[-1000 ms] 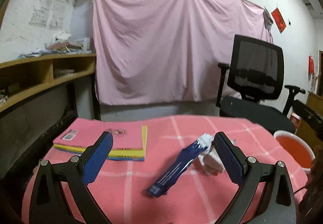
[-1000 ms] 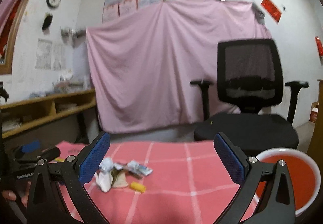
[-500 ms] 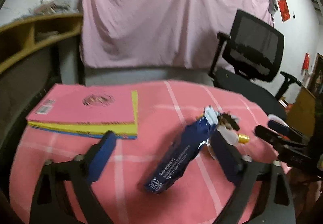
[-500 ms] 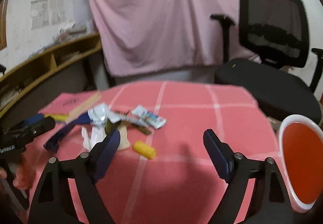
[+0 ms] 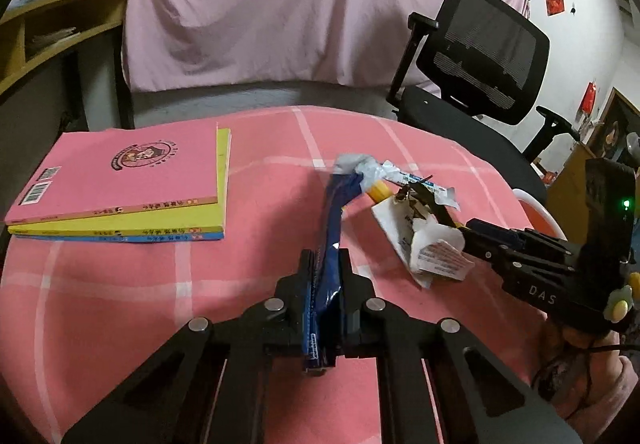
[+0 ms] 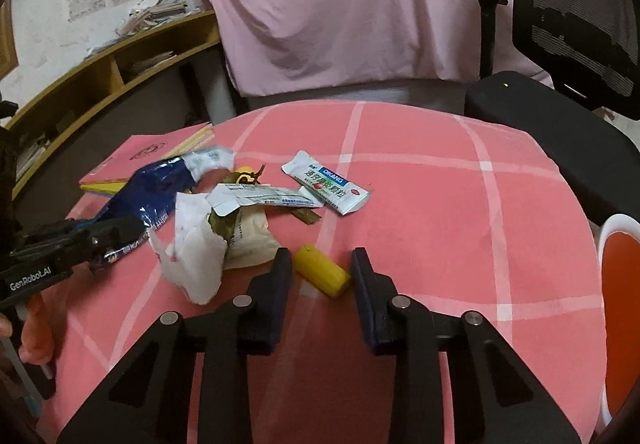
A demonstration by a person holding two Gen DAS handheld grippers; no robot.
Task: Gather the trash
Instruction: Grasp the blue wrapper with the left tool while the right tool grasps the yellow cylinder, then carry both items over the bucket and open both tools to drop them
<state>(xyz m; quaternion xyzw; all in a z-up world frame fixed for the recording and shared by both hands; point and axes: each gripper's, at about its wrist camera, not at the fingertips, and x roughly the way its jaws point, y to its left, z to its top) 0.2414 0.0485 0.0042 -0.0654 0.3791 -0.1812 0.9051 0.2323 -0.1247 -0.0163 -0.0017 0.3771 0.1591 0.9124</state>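
Trash pile mid-table, uncollected: left gripper closing on blue wrapper, right gripper closing around yellow cap, bin at right edge.

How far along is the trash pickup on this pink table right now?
Done: nothing shows in the orange bin yet. In hand: the left tongs are shut on the blue wrapper; the right tongs are closing around the yellow cylinder, pads not yet pressing. Left: the crumpled tissue, the white sachet and the torn packets beside them.
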